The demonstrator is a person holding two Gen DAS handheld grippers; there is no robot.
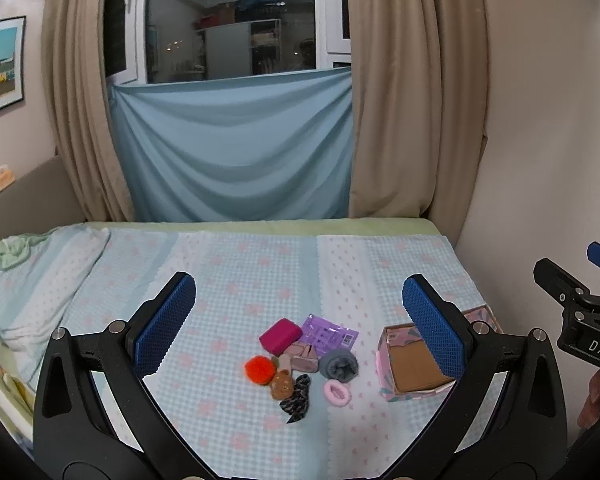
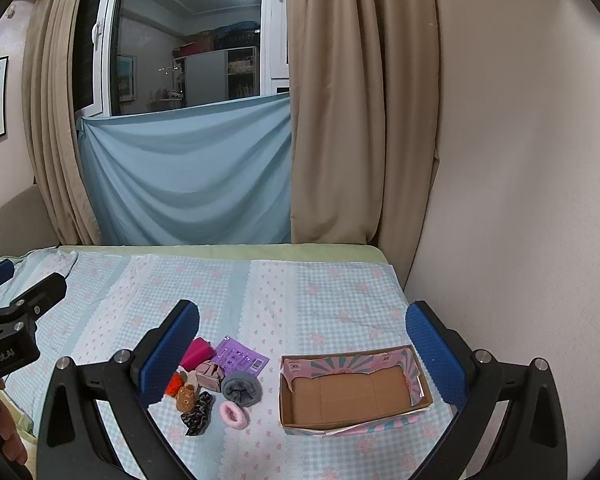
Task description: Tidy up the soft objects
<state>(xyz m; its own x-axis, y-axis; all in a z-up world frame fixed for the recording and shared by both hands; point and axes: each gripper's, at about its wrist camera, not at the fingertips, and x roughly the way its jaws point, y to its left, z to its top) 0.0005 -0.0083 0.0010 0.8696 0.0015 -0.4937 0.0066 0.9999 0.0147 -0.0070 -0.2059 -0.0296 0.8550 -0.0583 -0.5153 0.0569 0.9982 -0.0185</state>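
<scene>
Right wrist view: right gripper (image 2: 302,344) wide open, empty, above bed. Left gripper (image 1: 298,322) likewise. Soft items (image 2: 216,384) heaped touching, just left of empty cardboard box (image 2: 352,420). Risk: pinching neighbours or bedsheet (image 2: 320,292) together.

Left gripper (image 1: 300,320) jaws spread wide, right gripper (image 2: 302,346) likewise, both empty, side by side

Black hand-held gripper (image 1: 298,320), blue pads (image 1: 166,324)
</scene>
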